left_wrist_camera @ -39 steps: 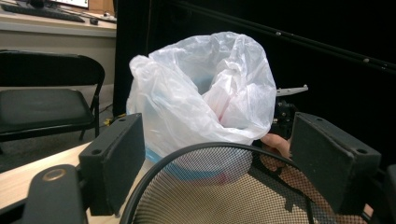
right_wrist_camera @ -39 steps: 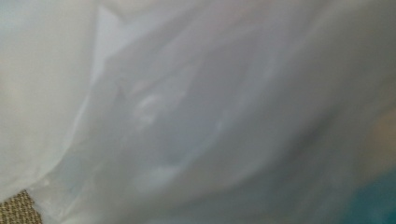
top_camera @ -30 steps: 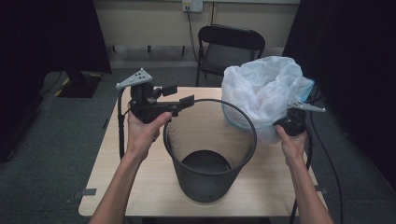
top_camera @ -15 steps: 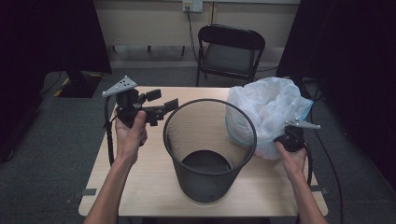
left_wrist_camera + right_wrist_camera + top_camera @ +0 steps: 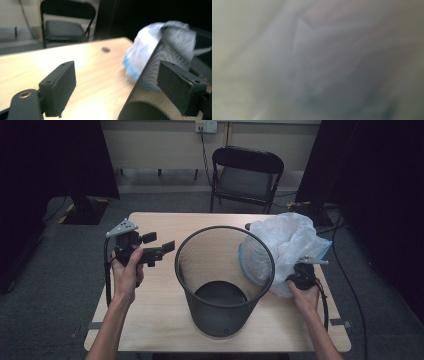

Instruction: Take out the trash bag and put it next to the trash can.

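now plastic bag (image 5: 290,240) beside mesh bin (image 5: 223,280)

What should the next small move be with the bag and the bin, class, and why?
Probably lift the plastic bag up and over the bin rim. The bag sits bunched on the table against the bin's right side, at the right tool, and the bin has no liner inside. The left tool is open, beside the bin, free to catch the bag's edge.
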A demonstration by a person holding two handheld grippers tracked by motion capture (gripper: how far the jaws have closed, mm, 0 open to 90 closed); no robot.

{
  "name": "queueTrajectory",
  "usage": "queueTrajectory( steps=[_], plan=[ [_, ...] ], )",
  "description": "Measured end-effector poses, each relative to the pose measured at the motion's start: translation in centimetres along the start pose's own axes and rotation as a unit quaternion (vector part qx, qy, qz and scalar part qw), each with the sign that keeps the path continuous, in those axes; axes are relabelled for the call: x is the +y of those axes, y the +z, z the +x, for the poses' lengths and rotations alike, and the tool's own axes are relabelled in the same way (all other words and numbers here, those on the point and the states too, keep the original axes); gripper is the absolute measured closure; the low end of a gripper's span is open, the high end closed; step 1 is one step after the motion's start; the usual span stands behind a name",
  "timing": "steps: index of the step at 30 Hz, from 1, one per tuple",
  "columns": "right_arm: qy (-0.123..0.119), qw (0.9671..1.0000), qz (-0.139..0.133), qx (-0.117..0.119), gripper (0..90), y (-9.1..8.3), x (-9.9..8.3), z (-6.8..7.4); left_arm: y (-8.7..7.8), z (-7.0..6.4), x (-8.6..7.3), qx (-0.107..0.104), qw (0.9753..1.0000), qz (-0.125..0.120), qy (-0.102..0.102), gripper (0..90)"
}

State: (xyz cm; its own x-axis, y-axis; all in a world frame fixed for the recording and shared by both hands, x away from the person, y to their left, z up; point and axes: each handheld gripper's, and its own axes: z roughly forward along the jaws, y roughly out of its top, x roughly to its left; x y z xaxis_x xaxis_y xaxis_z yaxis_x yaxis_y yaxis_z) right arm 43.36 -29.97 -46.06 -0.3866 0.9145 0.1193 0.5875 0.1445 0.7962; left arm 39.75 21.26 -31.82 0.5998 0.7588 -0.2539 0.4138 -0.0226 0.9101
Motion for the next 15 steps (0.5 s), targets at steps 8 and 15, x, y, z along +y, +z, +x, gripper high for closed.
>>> queueTrajectory(
  steps=[8,15],
  plan=[
    [0.024,0.9997,-0.005,0.001,88.6,1.7,0.7,-0.9,1.5,2.7,-6.2,0.064,0.9966,0.052,-0.005,15.6],
    [0.028,0.9995,-0.009,0.008,85.1,2.9,1.5,-0.7,3.1,3.4,-11.0,0.083,0.9873,0.135,0.004,15.7]
  ],
)
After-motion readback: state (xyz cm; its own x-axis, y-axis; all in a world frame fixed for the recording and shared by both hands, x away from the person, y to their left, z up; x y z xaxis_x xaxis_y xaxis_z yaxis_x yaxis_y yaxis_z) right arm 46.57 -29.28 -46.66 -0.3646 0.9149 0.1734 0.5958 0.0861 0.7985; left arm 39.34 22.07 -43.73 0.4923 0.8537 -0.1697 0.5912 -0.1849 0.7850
